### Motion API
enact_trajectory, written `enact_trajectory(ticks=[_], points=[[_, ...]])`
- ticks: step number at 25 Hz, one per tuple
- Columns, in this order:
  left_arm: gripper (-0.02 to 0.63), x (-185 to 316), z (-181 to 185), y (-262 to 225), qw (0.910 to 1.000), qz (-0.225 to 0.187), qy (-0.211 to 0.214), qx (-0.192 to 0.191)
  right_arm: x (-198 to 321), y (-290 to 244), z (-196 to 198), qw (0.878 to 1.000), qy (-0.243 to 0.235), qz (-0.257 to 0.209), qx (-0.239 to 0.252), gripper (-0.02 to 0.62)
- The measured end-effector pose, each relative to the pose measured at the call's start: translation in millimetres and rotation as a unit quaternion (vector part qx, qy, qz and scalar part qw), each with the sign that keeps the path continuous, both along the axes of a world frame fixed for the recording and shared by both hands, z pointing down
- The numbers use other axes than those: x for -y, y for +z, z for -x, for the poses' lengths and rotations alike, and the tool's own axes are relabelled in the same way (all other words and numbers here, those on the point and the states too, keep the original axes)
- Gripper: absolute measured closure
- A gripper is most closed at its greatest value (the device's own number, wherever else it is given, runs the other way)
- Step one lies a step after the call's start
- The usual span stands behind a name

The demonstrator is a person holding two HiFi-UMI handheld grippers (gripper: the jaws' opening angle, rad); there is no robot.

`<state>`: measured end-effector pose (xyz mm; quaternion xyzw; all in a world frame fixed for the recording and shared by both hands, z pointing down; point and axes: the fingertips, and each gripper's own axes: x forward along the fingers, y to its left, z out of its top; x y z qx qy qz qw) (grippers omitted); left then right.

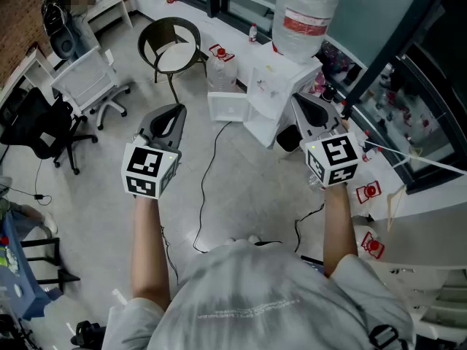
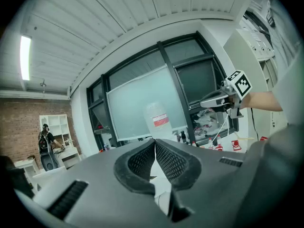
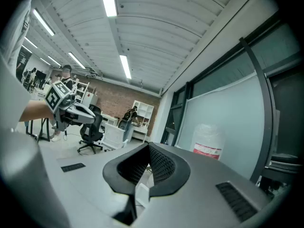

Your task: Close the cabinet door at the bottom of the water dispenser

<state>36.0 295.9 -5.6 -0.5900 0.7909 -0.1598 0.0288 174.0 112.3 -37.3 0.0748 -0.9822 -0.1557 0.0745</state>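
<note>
The white water dispenser (image 1: 281,93) stands on the floor ahead with a large clear bottle (image 1: 305,13) on top. Its bottom cabinet door (image 1: 230,108) hangs open toward the left. My left gripper (image 1: 172,112) is held out in the air left of the door, shut and holding nothing. My right gripper (image 1: 303,106) is shut and empty too, just in front of the dispenser's right side. In the left gripper view the jaws (image 2: 155,141) meet under the bottle (image 2: 159,120). The right gripper view shows closed jaws (image 3: 148,146) and the bottle (image 3: 209,144).
A round dark chair (image 1: 169,46) and a small water jug (image 1: 221,68) stand behind the door. A white office chair (image 1: 87,82) and a black one (image 1: 40,130) are at the left. Cables (image 1: 208,188) trail over the floor. A white counter (image 1: 416,195) runs along the right.
</note>
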Motion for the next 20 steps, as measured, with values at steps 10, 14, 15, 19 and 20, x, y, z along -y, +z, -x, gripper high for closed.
enact_trajectory(ticks=[10,14,15,19,20], points=[[0.588,-20.6,-39.2,-5.1,0.9997,-0.015,0.018,-0.011,-32.0,12.1,-24.3,1.0,-0.012,0.018,-0.002,0.568],[0.588,-22.6,-25.2,-12.5,0.996,-0.057,0.03,-0.062,-42.3,22.4,-7.0,1.0,-0.012,0.018,-0.008,0.568],[0.588,-20.4,-20.8,-11.4,0.9942,-0.064,0.035,-0.079,-42.7,24.8,-0.8,1.0,-0.015,0.019,-0.011,0.568],[0.588,-4.3,11.6,-8.8,0.9906,-0.083,0.037,-0.103,-35.5,29.0,32.9,0.999,-0.03,0.011,-0.016,0.568],[0.588,1.5,22.8,-7.8,0.9906,-0.085,0.034,-0.101,-30.6,30.6,42.8,0.999,-0.031,0.009,-0.016,0.568]])
